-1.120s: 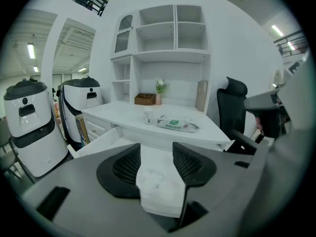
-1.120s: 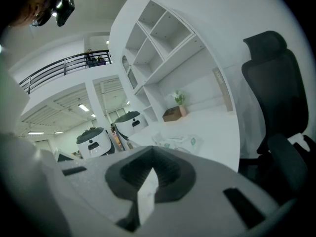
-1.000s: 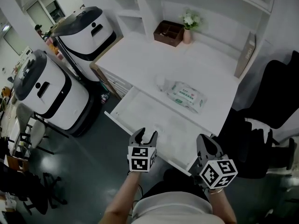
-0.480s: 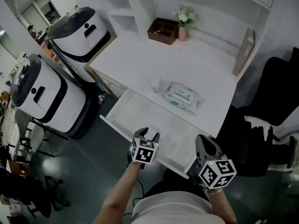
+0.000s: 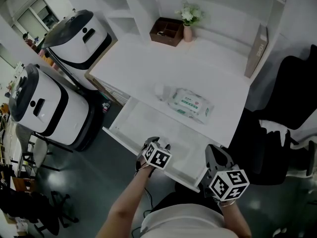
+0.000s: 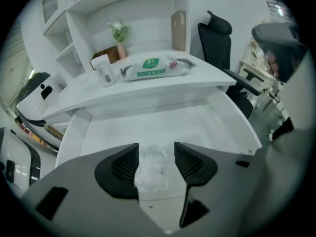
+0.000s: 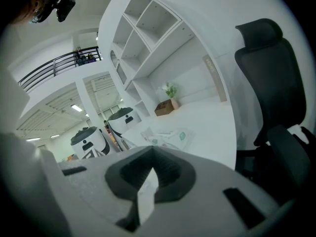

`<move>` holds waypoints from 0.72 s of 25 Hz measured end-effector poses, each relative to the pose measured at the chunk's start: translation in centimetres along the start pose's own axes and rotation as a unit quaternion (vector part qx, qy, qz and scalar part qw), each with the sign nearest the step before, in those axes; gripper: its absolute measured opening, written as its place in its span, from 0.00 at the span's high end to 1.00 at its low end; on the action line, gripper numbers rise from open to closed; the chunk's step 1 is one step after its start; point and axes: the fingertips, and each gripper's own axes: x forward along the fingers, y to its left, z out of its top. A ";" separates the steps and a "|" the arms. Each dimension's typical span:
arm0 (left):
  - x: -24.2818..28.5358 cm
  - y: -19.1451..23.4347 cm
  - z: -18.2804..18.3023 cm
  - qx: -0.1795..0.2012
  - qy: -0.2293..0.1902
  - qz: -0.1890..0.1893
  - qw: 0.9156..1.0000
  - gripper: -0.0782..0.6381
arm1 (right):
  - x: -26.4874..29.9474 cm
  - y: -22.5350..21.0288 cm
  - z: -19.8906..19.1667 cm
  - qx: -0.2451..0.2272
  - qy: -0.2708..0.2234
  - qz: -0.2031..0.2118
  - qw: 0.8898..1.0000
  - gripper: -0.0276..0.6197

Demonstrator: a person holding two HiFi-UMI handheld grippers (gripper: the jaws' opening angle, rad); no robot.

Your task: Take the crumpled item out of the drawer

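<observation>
The crumpled item [image 6: 149,168] lies on the floor of the open drawer [image 6: 222,127], close to its near edge. It looks like thin, crinkled clear film, so expect it to be very light, soft and a little slippery, and to squash rather than resist. Close on the thick middle of the wad, low down, not on a loose corner. Your left gripper [image 6: 156,154] has just been opening and now straddles it, wide, with the pads not pressing on it. Your right gripper [image 7: 152,154] hangs to the right, closed and empty.
</observation>
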 end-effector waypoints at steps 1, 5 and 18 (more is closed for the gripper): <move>0.5 0.0 -0.2 0.006 0.009 -0.003 1.000 0.58 | 0.1 -0.1 0.0 0.001 0.001 -0.001 1.000 0.95; 2.3 -0.2 -1.0 0.022 0.045 -0.015 0.999 0.57 | 0.4 -0.6 -0.1 0.005 0.003 -0.004 1.000 0.95; 5.5 0.2 -3.4 0.079 0.132 -0.018 0.988 0.58 | 1.4 -1.5 -0.2 0.014 0.014 -0.015 1.000 0.95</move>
